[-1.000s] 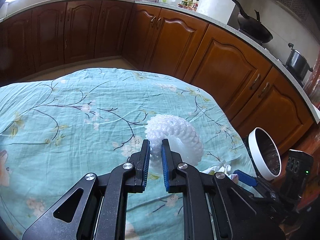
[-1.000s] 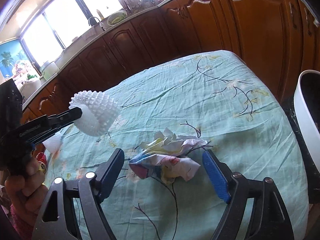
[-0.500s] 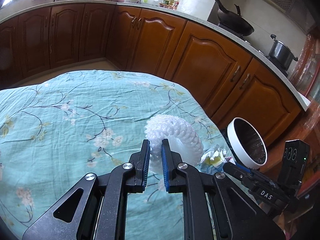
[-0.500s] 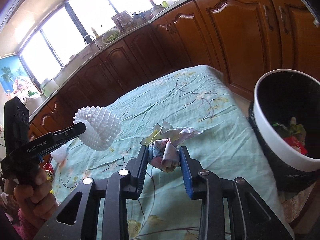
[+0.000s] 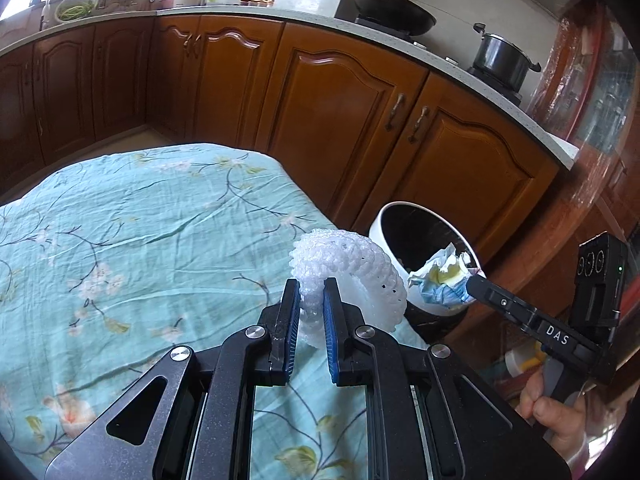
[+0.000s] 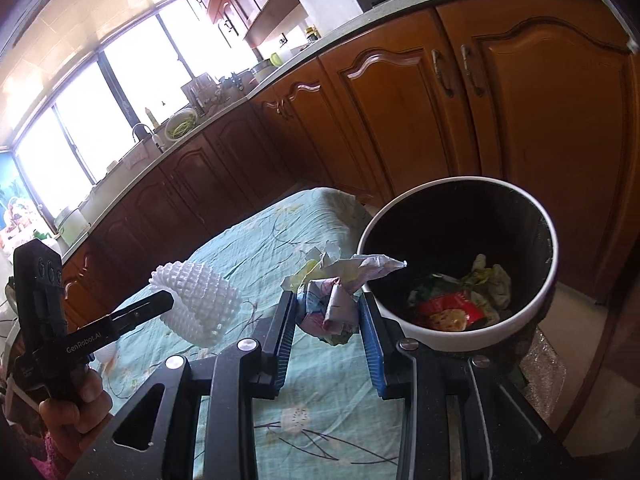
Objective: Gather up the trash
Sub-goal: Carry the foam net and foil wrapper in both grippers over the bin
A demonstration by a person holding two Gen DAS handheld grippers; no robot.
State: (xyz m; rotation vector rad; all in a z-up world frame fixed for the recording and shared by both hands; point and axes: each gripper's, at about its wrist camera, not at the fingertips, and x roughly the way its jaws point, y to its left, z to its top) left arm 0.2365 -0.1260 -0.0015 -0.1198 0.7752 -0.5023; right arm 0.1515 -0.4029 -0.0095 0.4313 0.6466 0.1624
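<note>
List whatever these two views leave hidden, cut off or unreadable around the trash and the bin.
- Left wrist view: the bin interior is blocked by the crumpled paper in the right tool.
- Right wrist view: the bin's base is cut off by the tool body; print on the red wrapper inside is too small.
- Both views: the underside of the white foam net, held by the left tool.

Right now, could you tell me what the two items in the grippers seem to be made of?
White net sleeve: looks like soft foam mesh, matte, with a knobbly lattice.
Crumpled wad: probably printed paper or wrapper, given its sharp creases and coloured patches; which of the two is unclear.
</note>
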